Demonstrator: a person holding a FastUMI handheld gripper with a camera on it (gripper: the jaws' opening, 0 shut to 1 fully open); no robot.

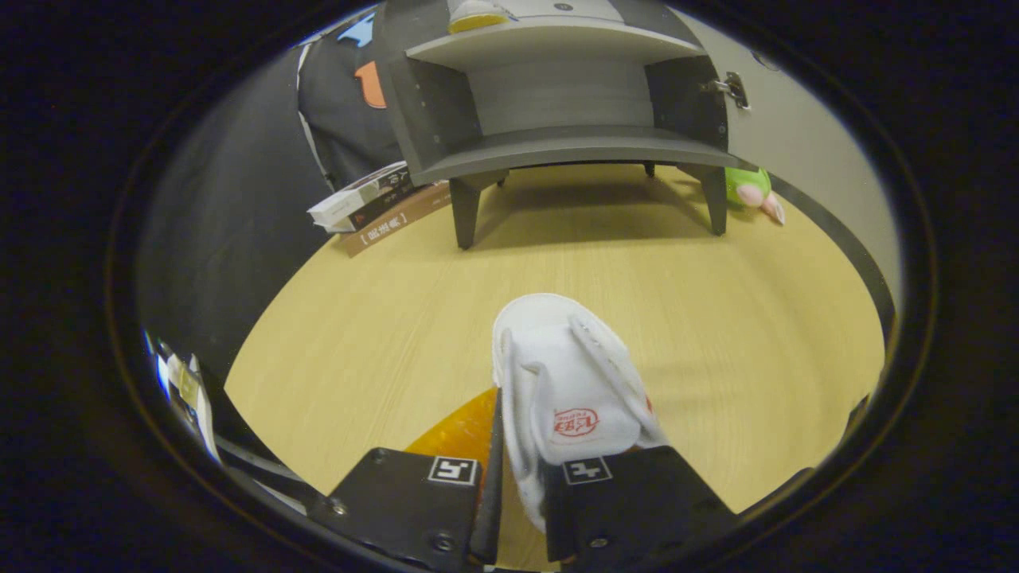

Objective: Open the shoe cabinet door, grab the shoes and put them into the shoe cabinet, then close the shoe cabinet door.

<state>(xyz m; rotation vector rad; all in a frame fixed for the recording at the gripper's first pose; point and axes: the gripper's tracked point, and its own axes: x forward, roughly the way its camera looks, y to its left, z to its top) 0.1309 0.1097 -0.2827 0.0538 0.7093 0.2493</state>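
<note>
1. Clearly, the claw point(521, 477) grips a white shoe point(561, 382), its two fingers point(637, 497) pressed against the shoe's side wall from either side, with only a thin gap between them.
2. The shoe is tilted, its toe pointing ahead of the fingers toward the cabinet point(557, 103); a red mark shows on its tongue and a white strap crosses its top.
3. Whether the shoe's sole touches the surface point(382, 318) or is lifted just above it, I cannot tell.
4. An orange-yellow piece point(458, 430) shows just beside the shoe, next to one finger; what it is cannot be made out.
5. The cabinet stands well beyond the shoe, at the far edge of the wooden surface, raised on short legs point(464, 211).
6. Its door point(796, 135) is swung open to one side, with a metal hinge point(732, 87) visible on the inner wall.
7. The lower compartment is open toward the claw; a shelf point(557, 44) above it carries a yellow-and-white thing point(478, 16), too cut off to identify.
8. A stack of books point(382, 207) lies near the far corner of the surface, beside the cabinet's leg.
9. A green and pink plush toy point(752, 191) sits by the opposite leg, near the open door.
</note>
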